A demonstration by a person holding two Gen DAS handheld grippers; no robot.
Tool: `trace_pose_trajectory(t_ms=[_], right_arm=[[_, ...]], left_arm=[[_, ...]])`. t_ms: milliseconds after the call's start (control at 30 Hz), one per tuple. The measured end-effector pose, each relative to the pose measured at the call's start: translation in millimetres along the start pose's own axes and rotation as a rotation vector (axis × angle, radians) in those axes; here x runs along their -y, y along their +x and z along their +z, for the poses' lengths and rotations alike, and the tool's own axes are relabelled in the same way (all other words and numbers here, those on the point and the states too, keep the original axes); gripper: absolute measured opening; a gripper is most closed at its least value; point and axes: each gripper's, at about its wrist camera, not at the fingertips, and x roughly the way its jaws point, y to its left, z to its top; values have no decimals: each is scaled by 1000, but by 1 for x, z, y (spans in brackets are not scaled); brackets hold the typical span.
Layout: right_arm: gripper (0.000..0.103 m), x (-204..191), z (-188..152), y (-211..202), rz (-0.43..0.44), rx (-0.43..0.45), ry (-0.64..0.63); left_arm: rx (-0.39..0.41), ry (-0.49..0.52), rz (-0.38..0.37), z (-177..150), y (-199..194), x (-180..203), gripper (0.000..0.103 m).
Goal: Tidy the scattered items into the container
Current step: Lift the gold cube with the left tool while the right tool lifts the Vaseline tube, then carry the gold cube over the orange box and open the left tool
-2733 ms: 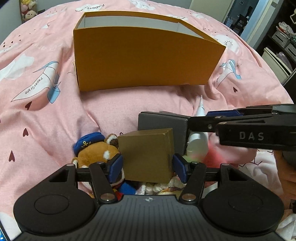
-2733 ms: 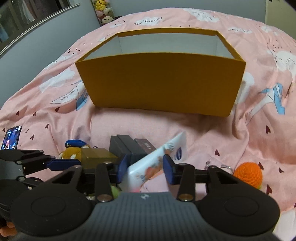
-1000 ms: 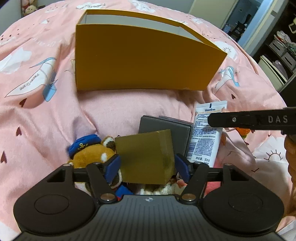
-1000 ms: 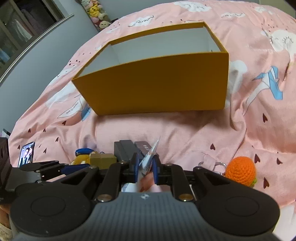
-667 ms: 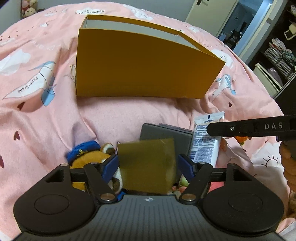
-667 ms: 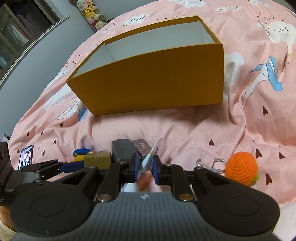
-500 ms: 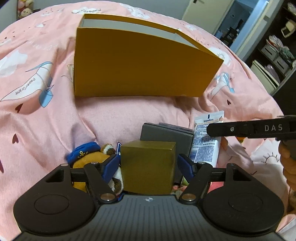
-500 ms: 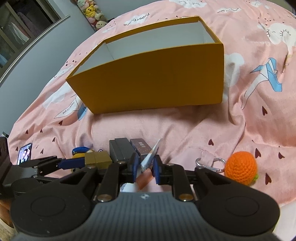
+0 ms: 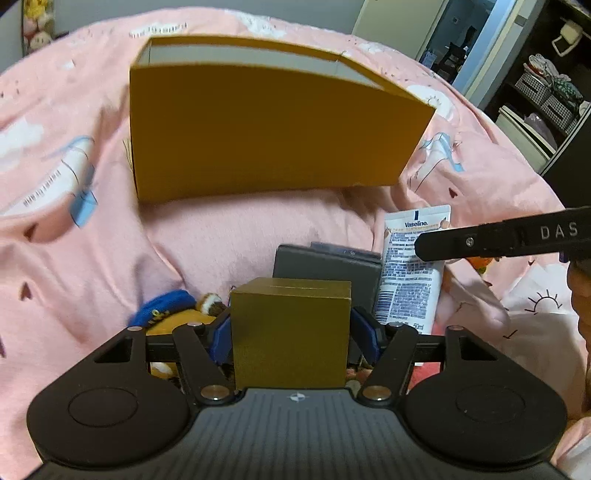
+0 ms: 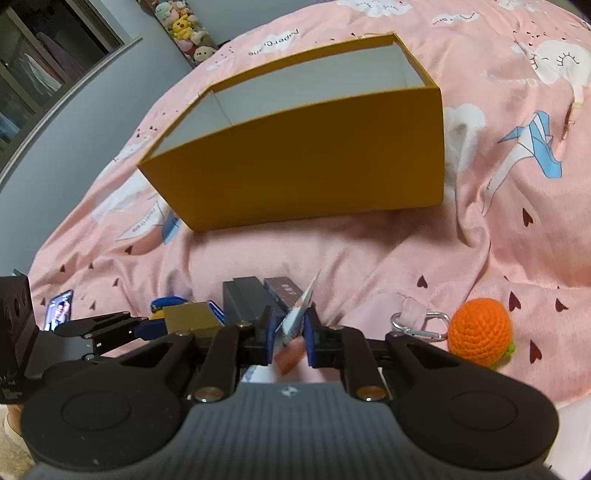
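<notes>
Both tongs point(image 9: 290, 328) point(image 10: 289, 326) closing, loaded.

- A home bedroom: a pink cotton bedspread point(image 10: 369, 243) printed with white clouds and blue paper cranes fills both views.
- At 11 o'clock, small plush toys point(image 10: 184, 26) against a grey wall.
- At 2 o'clock, an open doorway point(image 9: 465, 44) and dark storage shelves point(image 9: 546, 85).

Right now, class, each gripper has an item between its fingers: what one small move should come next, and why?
Probably lift both grippers toward the orange box. The left gripper is closing on the gold cube, and the right gripper is closing on the Vaseline tube. The box stands open just ahead, its visible interior bare.
</notes>
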Motion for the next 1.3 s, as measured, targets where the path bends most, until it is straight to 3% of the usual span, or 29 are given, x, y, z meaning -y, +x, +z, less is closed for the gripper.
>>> trace_pose_trajectory(t_ms=[400,800,933,1100,1300], right_arm=[[11,-31,18,-37,23,133,-150],[11,-74,89,-72,43,397,-270],[11,-84,116,-64,50,463,-271],[11,-86,136,-23,-22,495,-288],[11,-68,143,29,-64,411,-246]], left_arm=[[155,-20,81,38,-45,7,76],[268,71,135,130,-73,3,76],[237,50,145,164,-61,-15,76],[163,66,201,182,-26,-27,76],[32,96,222,187,15,-31,75]])
